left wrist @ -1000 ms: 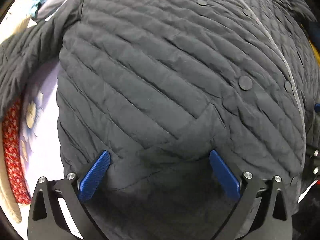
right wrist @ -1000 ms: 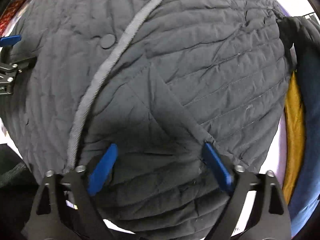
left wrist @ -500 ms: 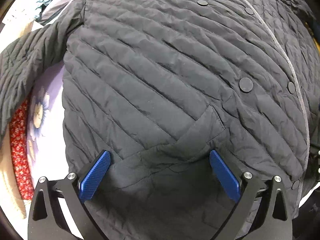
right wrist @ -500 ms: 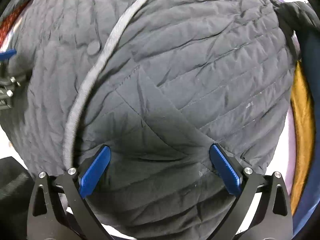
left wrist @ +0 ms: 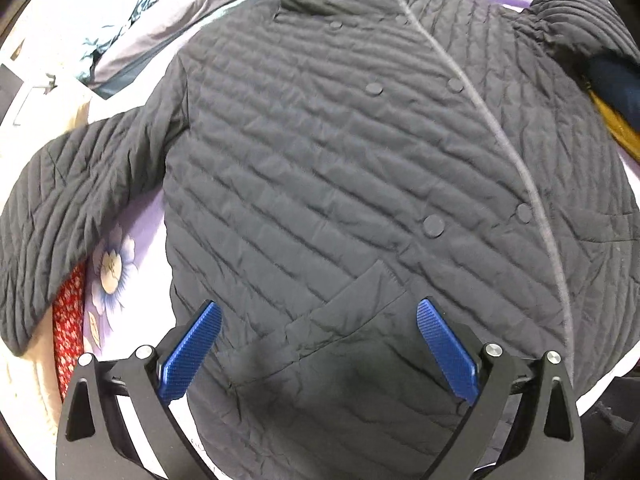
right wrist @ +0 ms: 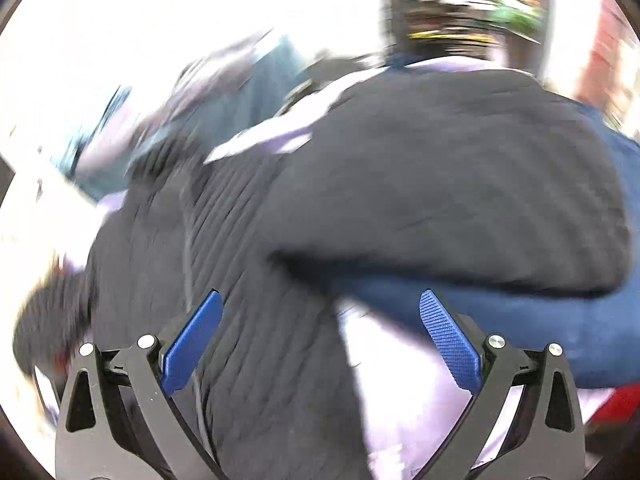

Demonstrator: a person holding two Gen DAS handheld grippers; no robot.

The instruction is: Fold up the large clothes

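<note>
A dark grey quilted jacket [left wrist: 328,168] lies spread front-up on a lilac flowered sheet [left wrist: 132,236], buttons and grey placket running down its right half. Its left sleeve [left wrist: 68,200] stretches out to the left. My left gripper [left wrist: 320,344] is open and empty above the jacket's hem and pocket. The right wrist view is motion-blurred. There my right gripper [right wrist: 320,340] is open and empty over the jacket's side [right wrist: 256,320], with the right sleeve [right wrist: 460,184] bulging across above it.
A red patterned cloth [left wrist: 68,320] lies at the left edge of the sheet. Dark blue [left wrist: 616,80] and yellow [left wrist: 616,124] garments lie at the right; the blue garment also shows under the sleeve [right wrist: 520,312]. Pale bedding [left wrist: 120,32] lies at the back left.
Both grippers have pulled back and up from the jacket, so more of it shows. The right gripper has swung fast toward the right sleeve, blurring its view.
</note>
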